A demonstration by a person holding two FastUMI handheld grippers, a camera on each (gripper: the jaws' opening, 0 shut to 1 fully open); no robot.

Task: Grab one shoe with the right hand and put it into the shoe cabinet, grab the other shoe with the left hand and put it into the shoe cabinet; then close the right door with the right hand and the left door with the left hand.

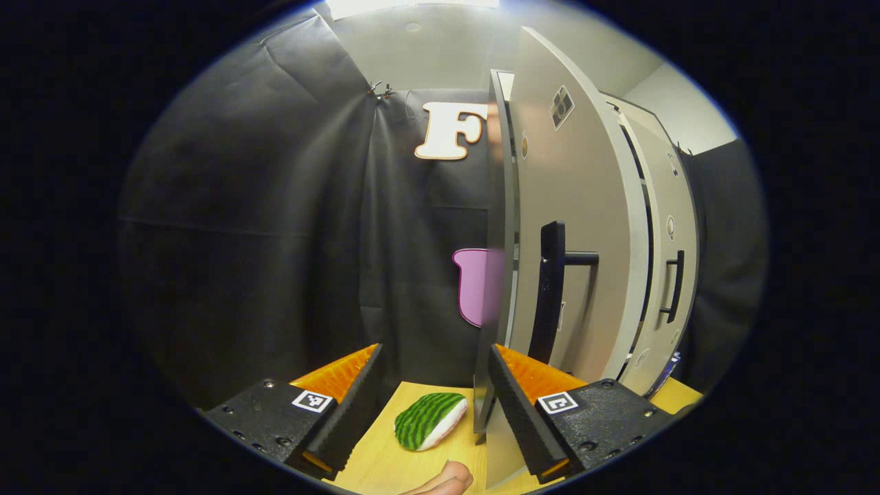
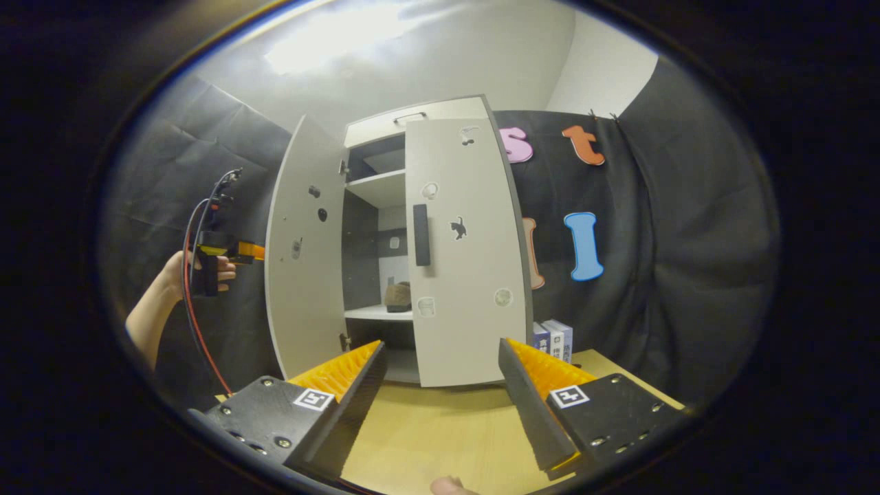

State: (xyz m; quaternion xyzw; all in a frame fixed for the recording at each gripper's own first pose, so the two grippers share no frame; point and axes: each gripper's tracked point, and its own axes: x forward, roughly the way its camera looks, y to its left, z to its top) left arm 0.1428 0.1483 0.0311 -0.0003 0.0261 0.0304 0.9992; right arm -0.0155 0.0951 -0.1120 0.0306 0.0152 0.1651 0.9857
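The grey shoe cabinet (image 2: 385, 127) stands on the wooden table. Its right door (image 2: 464, 275) is almost closed and its left door (image 2: 302, 254) stands wide open. A brown shoe (image 2: 399, 297) sits on the lower shelf inside. My right gripper (image 2: 442, 344) is open, well back from the cabinet and facing the gap. My left gripper (image 1: 436, 354) is open at the left door's free edge (image 1: 496, 275), which rises just inside its right-hand finger (image 1: 512, 395); I cannot tell whether they touch. That door's black handle (image 1: 550, 289) is close ahead. A hand holds the left gripper (image 2: 256, 251) outside that door.
A green-striped, white-edged soft object (image 1: 430, 421) lies on the table (image 1: 375, 460) between my left fingers. Small boxes (image 2: 553, 340) stand to the right of the cabinet. Red and black cables (image 2: 196, 323) hang from the left gripper. Black cloth walls close in all round.
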